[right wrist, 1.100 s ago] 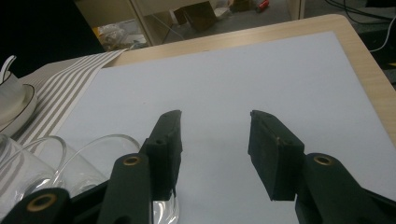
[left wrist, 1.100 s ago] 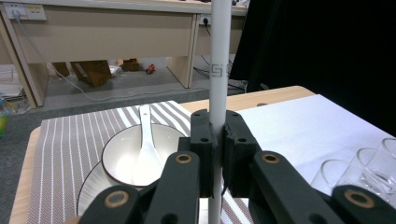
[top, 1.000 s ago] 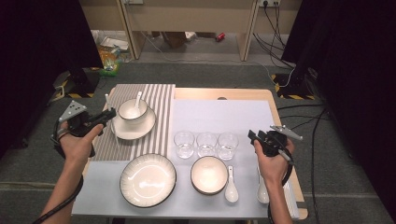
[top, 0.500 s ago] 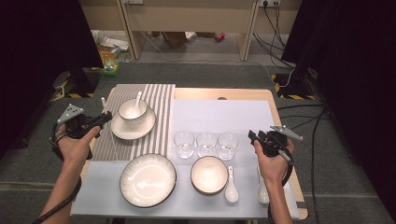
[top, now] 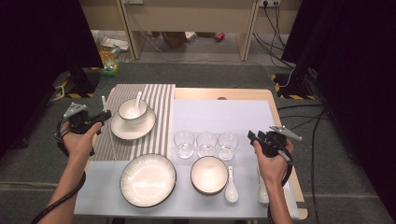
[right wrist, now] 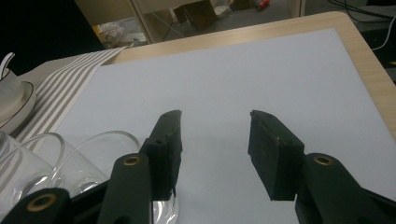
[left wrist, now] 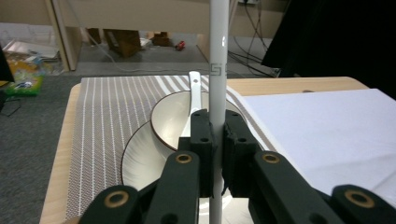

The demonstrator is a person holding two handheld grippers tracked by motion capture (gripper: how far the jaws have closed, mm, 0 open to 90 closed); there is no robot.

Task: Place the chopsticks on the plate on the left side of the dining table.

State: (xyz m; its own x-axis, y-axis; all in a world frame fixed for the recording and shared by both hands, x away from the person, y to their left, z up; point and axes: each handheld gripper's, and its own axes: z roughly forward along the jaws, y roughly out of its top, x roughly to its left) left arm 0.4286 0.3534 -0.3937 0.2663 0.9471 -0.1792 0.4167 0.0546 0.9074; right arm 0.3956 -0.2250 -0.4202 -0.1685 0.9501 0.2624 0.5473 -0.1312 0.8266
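The left gripper view shows the left claw (left wrist: pixel 215 140) clenched on a thin white rod-like chopstick (left wrist: pixel 218 70), which is held upright between the pads, its long axis standing vertical in that view and crossing the claw's line at right angles. Beyond the held chopstick, just past the jaws, the small white bowl with a dark rim (left wrist: pixel 175 122) is seen seated on a white saucer plate (left wrist: pixel 140 161), with a white ceramic spoon (left wrist: pixel 192 100) leaning inside the bowl; all of this lies on the grey-and-white striped placemat (left wrist: pixel 107 107). In the high view, the left claw (top: pixel 99 116) is placed at the left edge of the table (top: pixel 224 94), immediately left of the saucer, so the likely resting place for the chopstick is judged to be the strip of placemat beside the saucer, and the left hand is far nearer to it than the right. The right claw (right wrist: pixel 214 154) is seen released, with nothing between its jaws, held over the pale grey mat (right wrist: pixel 243 74) to the right of the glasses. Counted in the high view: three clear drinking glasses (top: pixel 206 143) in a row, two bowls, one saucer, one large white ribbed plate (top: pixel 148 179), three spoons, one chopstick.
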